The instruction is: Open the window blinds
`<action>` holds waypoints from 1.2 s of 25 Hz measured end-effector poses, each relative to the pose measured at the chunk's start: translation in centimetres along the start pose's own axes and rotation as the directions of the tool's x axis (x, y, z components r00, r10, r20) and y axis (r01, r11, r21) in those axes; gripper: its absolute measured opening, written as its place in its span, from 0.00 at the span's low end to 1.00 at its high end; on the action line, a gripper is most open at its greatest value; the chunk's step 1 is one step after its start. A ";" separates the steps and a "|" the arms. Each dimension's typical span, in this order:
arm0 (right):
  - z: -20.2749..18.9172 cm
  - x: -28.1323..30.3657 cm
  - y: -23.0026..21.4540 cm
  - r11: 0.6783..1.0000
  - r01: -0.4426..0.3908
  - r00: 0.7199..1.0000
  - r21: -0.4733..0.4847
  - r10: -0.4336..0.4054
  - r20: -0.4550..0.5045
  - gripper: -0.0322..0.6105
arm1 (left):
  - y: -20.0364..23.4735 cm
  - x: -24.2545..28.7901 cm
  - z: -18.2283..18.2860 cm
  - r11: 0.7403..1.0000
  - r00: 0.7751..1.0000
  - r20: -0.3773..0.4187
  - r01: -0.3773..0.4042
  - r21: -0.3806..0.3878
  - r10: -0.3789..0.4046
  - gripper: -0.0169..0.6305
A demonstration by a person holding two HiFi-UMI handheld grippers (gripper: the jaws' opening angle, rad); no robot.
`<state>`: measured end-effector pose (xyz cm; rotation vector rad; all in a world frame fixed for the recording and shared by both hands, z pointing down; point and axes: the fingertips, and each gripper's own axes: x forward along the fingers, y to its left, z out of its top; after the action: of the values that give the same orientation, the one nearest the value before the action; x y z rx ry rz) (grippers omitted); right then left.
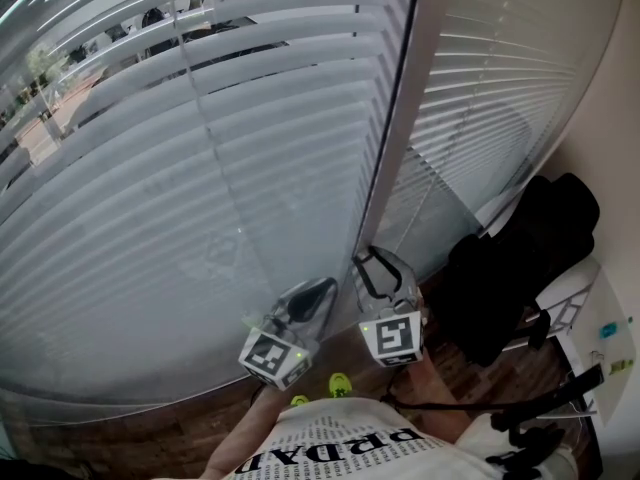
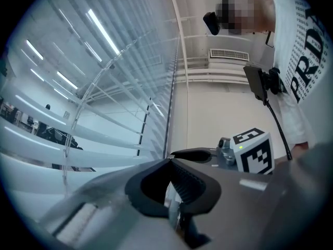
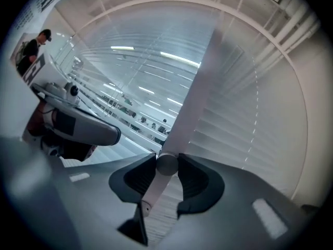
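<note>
The blinds (image 1: 200,168) hang lowered over the window on both sides of a pale post (image 1: 400,118), slats partly tilted so a room shows between the upper ones; the right hand-held gripper (image 3: 167,160) sits low by the post, grasping a thin white wand (image 3: 152,190), one pad touching each side of it; the left hand-held gripper (image 2: 169,161) is just beside it, close to the slats, clenched with its jaw tips together, and I cannot tell whether anything thin lies between them; a black bag (image 1: 520,258) rests to the right, near the wall.
</note>
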<state>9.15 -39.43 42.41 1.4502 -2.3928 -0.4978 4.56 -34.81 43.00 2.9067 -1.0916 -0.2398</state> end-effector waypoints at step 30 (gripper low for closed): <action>0.6 0.0 -1.2 0.928 -0.049 0.999 0.369 0.043 0.023 0.26 | -0.3 0.5 1.8 1.000 1.000 0.002 0.003 -0.028 -0.003 0.01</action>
<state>9.82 -39.85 41.33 1.5312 -2.6279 -0.0413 4.84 -34.89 41.11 2.8843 -1.0748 -0.2558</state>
